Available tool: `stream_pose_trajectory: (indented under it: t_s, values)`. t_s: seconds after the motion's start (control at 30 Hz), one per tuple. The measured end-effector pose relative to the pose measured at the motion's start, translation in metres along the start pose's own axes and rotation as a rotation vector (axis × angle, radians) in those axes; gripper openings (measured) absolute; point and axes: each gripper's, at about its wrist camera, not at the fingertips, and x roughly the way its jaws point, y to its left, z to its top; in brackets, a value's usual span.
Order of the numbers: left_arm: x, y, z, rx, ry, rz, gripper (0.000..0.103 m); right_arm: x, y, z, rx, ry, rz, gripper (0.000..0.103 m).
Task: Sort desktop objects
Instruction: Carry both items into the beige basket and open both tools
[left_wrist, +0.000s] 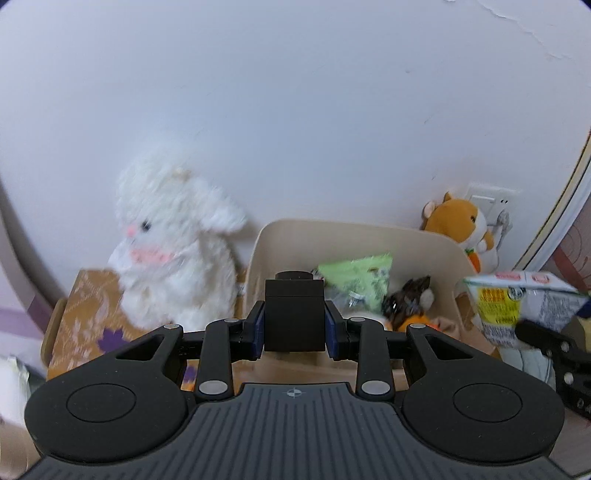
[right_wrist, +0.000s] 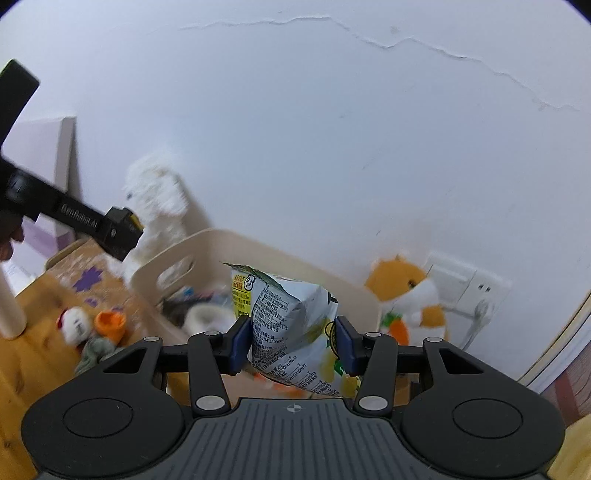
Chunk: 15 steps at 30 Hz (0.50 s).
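Note:
My left gripper (left_wrist: 294, 325) is shut on a black box-shaped object (left_wrist: 294, 317) with a round cap, held in the air in front of a cream storage bin (left_wrist: 354, 230). My right gripper (right_wrist: 291, 345) is shut on a white and yellow snack bag (right_wrist: 291, 325), held in front of the same bin (right_wrist: 207, 243). The bag also shows at the right of the left wrist view (left_wrist: 517, 306). The left gripper with the black object shows at the left of the right wrist view (right_wrist: 122, 232). The bin holds a green packet (left_wrist: 358, 280) and a dark wrapped item (left_wrist: 406, 302).
A white plush rabbit (left_wrist: 173, 243) stands left of the bin on a patterned box (left_wrist: 88, 317). An orange hamster plush (left_wrist: 461, 225) sits right of the bin by a wall socket (left_wrist: 491, 199). Small toys (right_wrist: 92, 325) lie on the wooden desk (right_wrist: 22, 369).

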Motion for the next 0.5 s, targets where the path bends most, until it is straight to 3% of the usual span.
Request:
stream_pose_trajectory:
  t_s: [0.27, 0.5]
  values:
    - [0.039, -0.025, 0.019, 0.059, 0.004, -0.01, 0.032, 0.044, -0.01, 0.025, -0.01, -0.009, -0.08, 0.045]
    - [0.085, -0.037, 0.011, 0.086, 0.084, -0.014, 0.032, 0.089, 0.002, 0.013, -0.024, 0.076, -0.11, 0.046]
